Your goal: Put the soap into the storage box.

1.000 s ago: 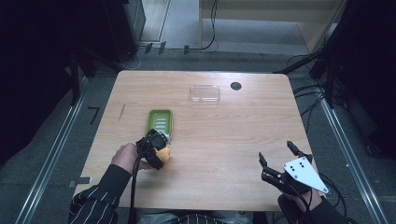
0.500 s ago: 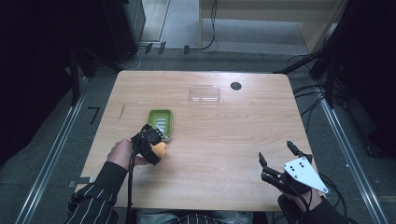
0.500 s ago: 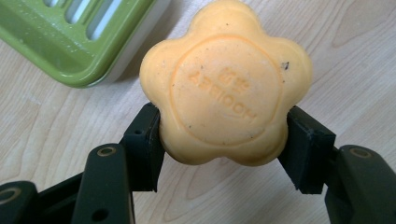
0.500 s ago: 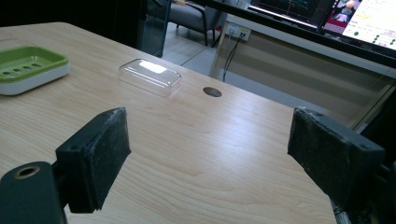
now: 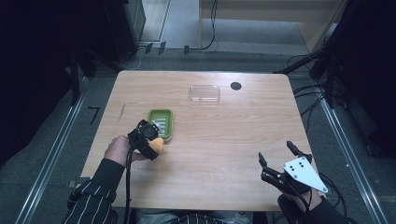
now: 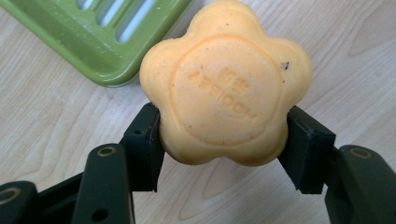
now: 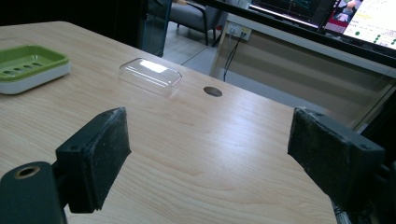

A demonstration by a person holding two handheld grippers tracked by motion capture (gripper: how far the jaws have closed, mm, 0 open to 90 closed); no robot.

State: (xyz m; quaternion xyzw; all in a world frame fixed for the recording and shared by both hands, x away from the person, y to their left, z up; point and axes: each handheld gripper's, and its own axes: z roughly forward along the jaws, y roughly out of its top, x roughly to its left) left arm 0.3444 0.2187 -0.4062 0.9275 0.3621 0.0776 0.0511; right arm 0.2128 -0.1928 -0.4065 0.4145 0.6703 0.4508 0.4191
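My left gripper (image 5: 156, 145) (image 6: 224, 140) is shut on an orange flower-shaped soap bar (image 6: 226, 84) (image 5: 159, 146), one black pad on each side. It holds the soap just above the table at the near edge of the green slotted soap dish (image 5: 161, 124) (image 6: 107, 37) (image 7: 28, 65). My right gripper (image 5: 280, 158) (image 7: 210, 154) stands open near the table's front right corner, with nothing between its jaws.
A clear plastic lid (image 5: 204, 93) (image 7: 150, 75) lies at the back middle of the wooden table (image 5: 224, 140). A dark round cable hole (image 5: 236, 86) (image 7: 212, 91) sits to its right. Metal rails run along the floor on both sides.
My left hand has carried the soap a little toward the green dish. The right gripper has stayed where it was.
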